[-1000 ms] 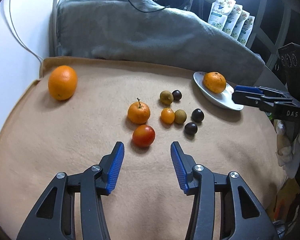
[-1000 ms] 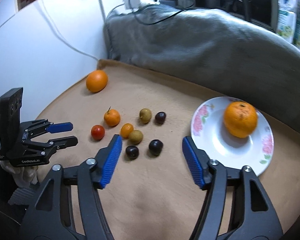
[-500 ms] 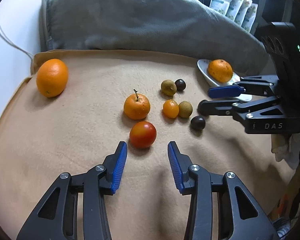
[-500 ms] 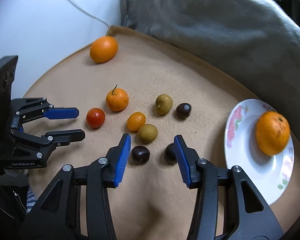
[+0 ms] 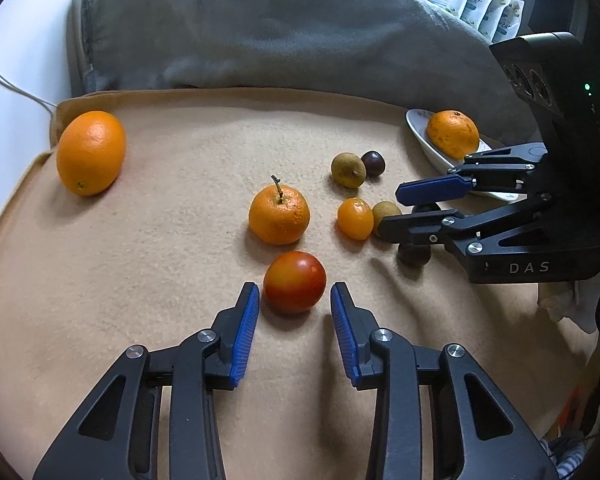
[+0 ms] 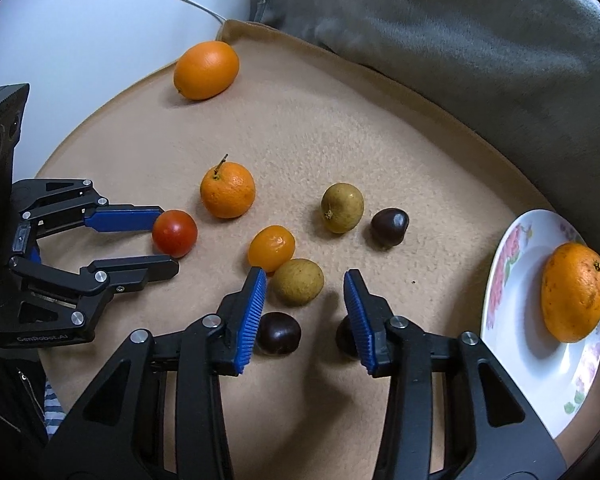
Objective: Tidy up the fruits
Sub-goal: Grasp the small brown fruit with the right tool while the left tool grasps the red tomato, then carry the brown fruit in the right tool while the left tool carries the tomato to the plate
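Low in the centre of the left wrist view, the left tool point(image 5: 295, 312) straddles the red tomato-like fruit point(image 5: 295, 287). Its jaws have just been closing, yet a sliver of tan blanket point(image 5: 172, 184) shows on each side of the fruit, so the blue pads point(image 5: 245, 332) do not press it: released for now, lined up for a pinch across the widest part.

At the right of that frame the right tool point(image 5: 392, 212) reaches in over the cluster of small fruit. From its own camera the right tool point(image 6: 305, 312) hangs above the gap between two dark round fruits: one dark fruit point(image 6: 278, 334) just inside the left pad, the other dark fruit point(image 6: 346, 336) half hidden behind the right pad. Its jaws have just been closing too, but nothing is clenched; which of the two it means to take I cannot tell.

Upper left of the right wrist frame lies the large orange point(image 6: 206, 69), well apart from the rest. A stemmed tangerine point(image 6: 227, 189), a kumquat point(image 6: 271, 248) and two brownish fruits sit mid-frame. One orange point(image 6: 575, 292) rests on the flowered plate point(image 6: 512, 364) at the right edge, seemingly the collecting place, so most sorting appears undone.
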Motion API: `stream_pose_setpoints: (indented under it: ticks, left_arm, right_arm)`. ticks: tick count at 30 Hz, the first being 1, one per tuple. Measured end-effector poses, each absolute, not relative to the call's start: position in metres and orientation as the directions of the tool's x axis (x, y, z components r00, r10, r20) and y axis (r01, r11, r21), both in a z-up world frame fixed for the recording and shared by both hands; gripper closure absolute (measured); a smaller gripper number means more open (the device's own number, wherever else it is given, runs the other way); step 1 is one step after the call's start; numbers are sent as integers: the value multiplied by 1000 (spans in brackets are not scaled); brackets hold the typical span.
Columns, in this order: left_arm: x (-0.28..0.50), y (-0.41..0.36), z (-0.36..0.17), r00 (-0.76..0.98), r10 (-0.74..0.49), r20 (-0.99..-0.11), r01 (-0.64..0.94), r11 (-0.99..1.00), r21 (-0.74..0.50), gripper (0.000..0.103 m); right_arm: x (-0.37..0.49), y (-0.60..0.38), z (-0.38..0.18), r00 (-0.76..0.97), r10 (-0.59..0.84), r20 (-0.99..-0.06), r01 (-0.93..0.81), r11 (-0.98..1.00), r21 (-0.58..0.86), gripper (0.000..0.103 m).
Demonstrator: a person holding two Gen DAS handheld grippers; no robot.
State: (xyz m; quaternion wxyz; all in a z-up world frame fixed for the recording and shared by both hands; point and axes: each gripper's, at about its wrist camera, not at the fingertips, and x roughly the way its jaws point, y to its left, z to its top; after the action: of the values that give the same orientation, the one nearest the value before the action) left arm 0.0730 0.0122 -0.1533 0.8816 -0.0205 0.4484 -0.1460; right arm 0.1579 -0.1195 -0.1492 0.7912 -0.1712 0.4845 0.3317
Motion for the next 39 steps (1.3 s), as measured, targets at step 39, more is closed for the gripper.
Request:
stream_pose_setpoints:
  ticks: [39]
  left_arm:
    - [79,17,-157,566,-311,-764,248,948,-201,73]
  right_arm:
    - [156,-109,-140,313,301,-901,-729,685,-24,73]
